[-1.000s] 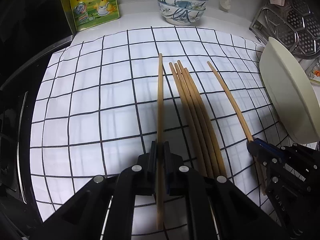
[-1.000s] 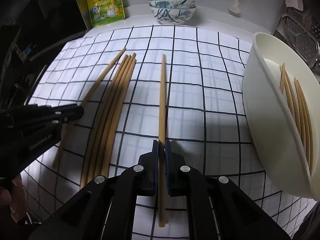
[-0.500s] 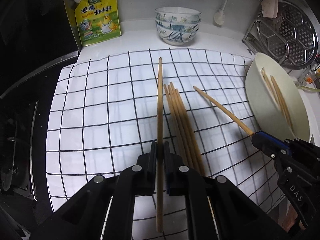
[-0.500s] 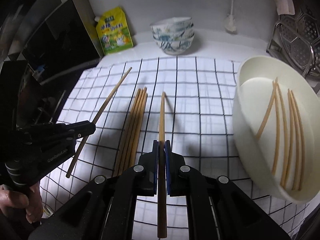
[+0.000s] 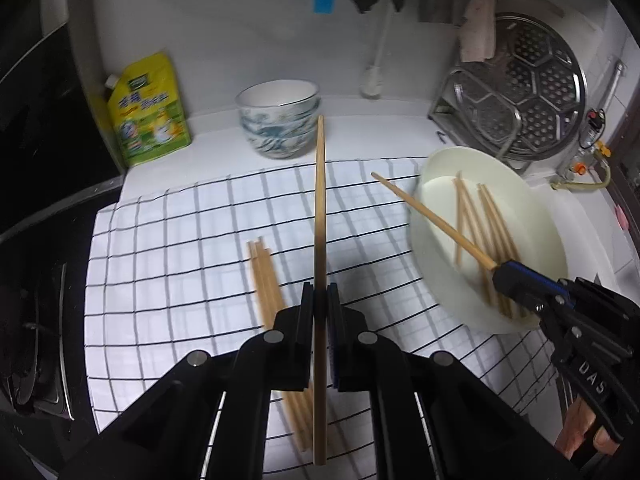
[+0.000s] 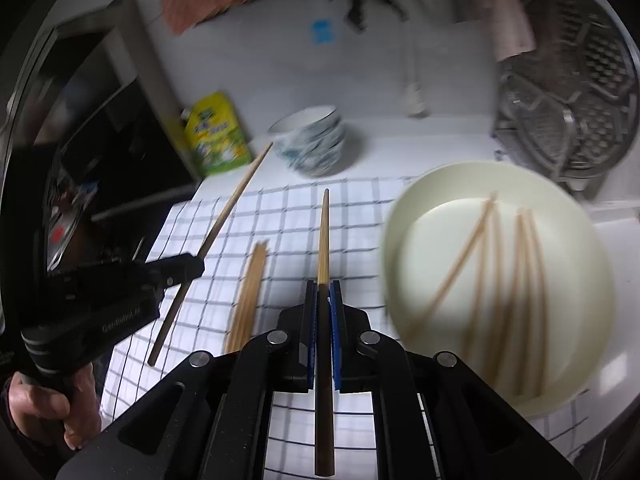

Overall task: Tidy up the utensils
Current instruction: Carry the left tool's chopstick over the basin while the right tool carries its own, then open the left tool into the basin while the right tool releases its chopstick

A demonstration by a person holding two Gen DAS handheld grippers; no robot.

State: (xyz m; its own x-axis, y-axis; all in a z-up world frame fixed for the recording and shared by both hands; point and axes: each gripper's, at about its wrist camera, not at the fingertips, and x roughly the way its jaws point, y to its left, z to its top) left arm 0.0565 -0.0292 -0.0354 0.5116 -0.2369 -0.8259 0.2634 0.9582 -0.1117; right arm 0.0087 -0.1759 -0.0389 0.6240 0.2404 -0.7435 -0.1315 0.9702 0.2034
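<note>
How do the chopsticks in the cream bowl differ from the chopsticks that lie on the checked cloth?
The chopsticks in the cream bowl lie spread apart at differing angles; the chopsticks on the checked cloth lie together as one tight, parallel bundle. The first rest inside the cream bowl, already sorted; the second lie flat on the checked cloth, not yet picked up. Both are plain light wood.

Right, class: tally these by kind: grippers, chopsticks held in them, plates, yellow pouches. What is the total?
Grippers: 2 (left gripper, right gripper)
Held chopsticks: 2
Plate: 1
Pouch: 1
Total: 6
</note>
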